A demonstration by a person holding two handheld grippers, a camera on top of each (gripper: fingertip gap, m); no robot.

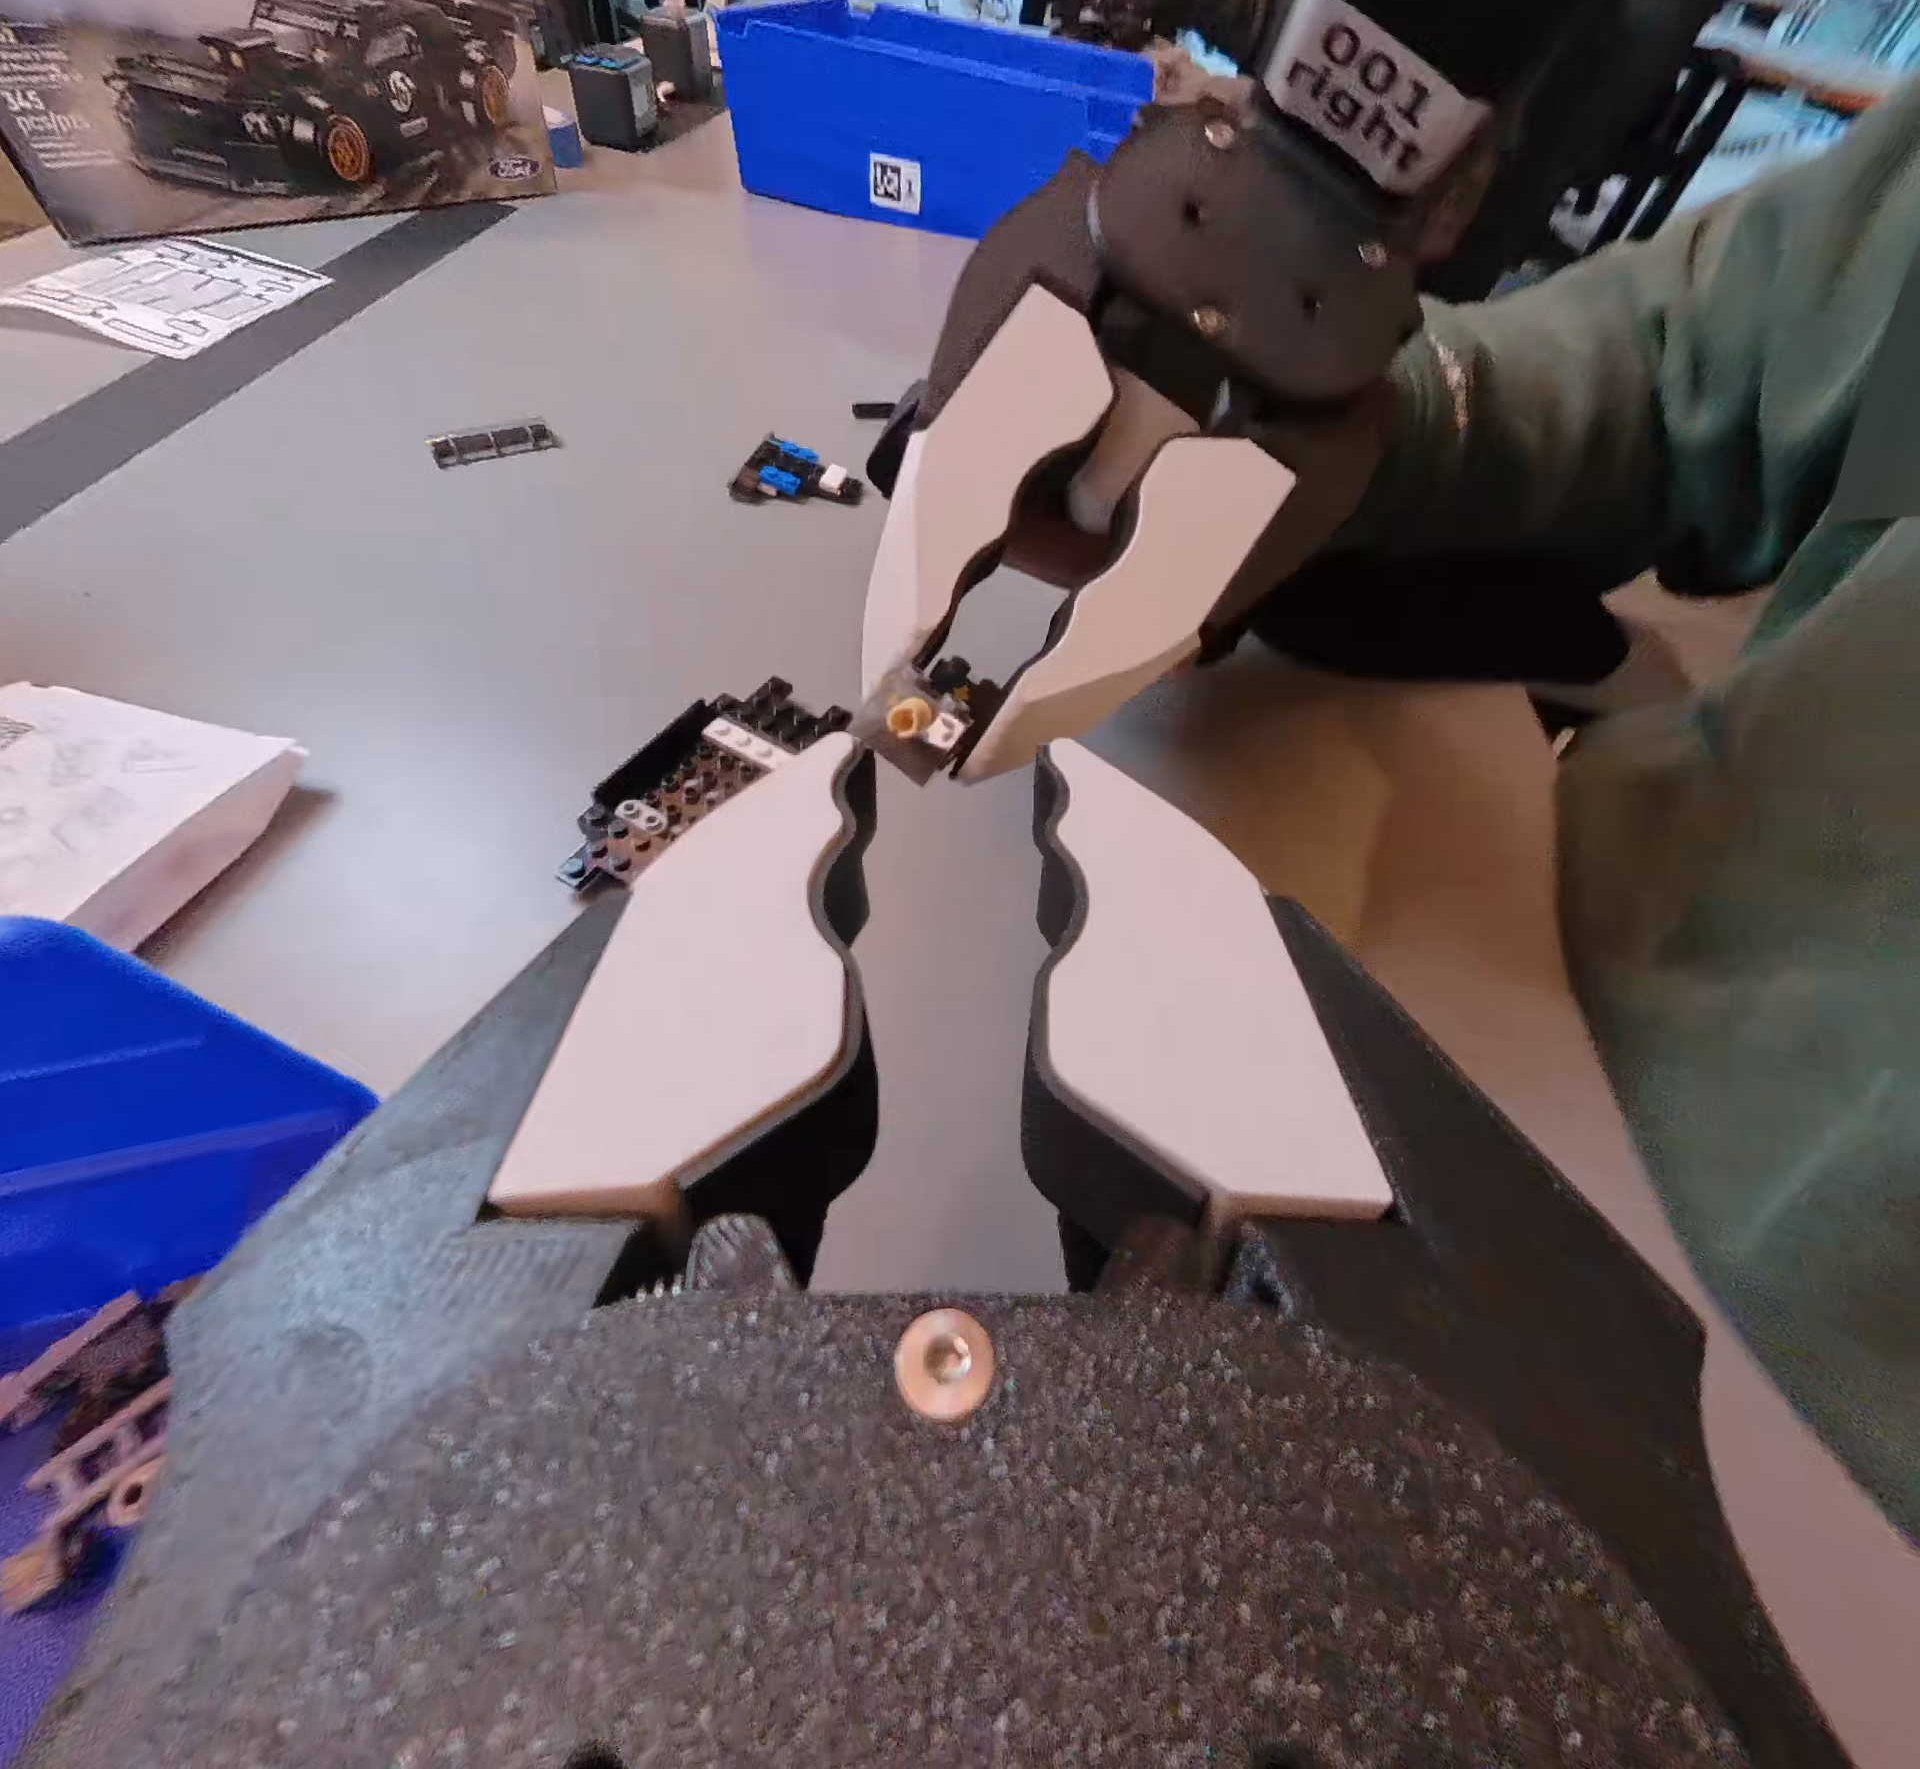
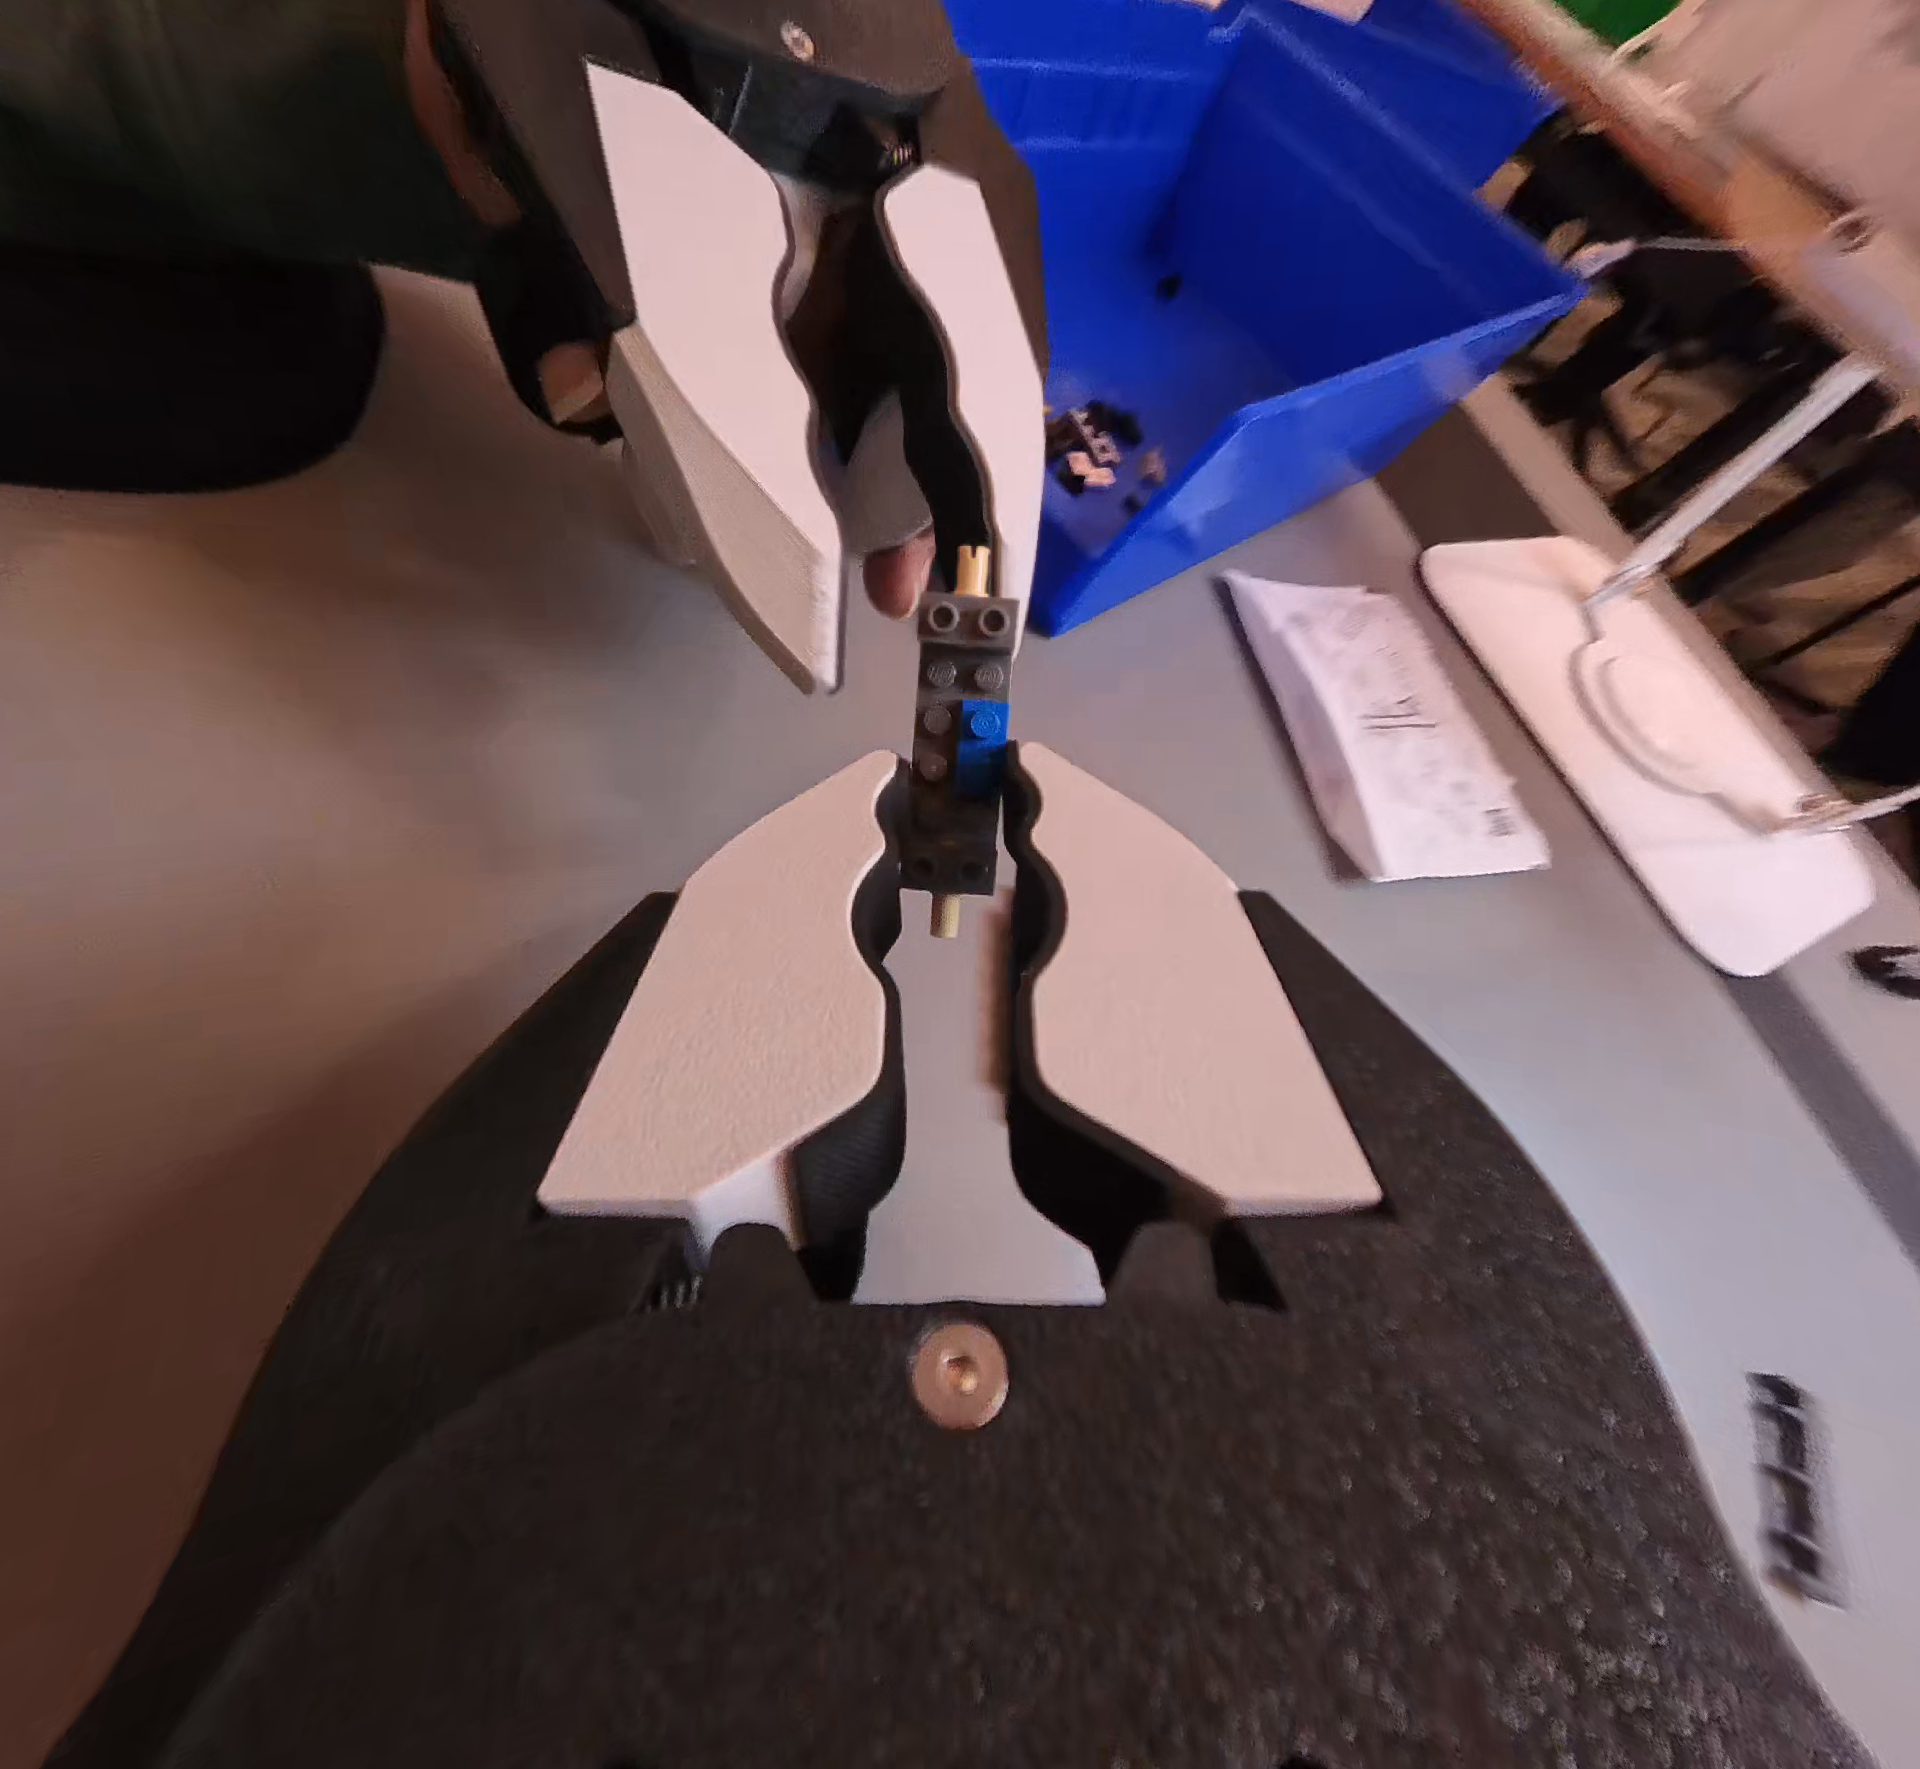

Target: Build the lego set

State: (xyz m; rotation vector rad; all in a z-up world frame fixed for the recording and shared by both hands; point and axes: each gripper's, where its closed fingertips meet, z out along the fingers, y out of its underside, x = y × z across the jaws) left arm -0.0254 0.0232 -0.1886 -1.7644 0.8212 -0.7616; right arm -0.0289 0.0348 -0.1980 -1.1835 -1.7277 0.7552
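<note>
My right gripper (image 2: 954,763) is shut on a narrow brick assembly (image 2: 956,743) of grey, black and blue bricks with tan pins at both ends, held above the grey table (image 2: 312,784). My left gripper (image 1: 948,763) is open and empty. Its fingertips sit around the far end of the assembly, close to the tan pin; I cannot tell whether they touch it. In the left wrist view the right gripper (image 1: 935,743) comes in from the upper right with the assembly (image 1: 920,722) at its tips. A black car chassis plate (image 1: 707,774) lies on the table just left of my left gripper.
A small black and blue brick cluster (image 1: 795,472) and a black strip (image 1: 490,443) lie farther out. A set box (image 1: 260,36), sticker sheet (image 1: 156,291), booklet (image 1: 125,794) and two blue bins (image 1: 935,109) (image 1: 135,1127) ring the table. A white tray (image 2: 1642,732) lies right. My left and right fingertips are right by each other.
</note>
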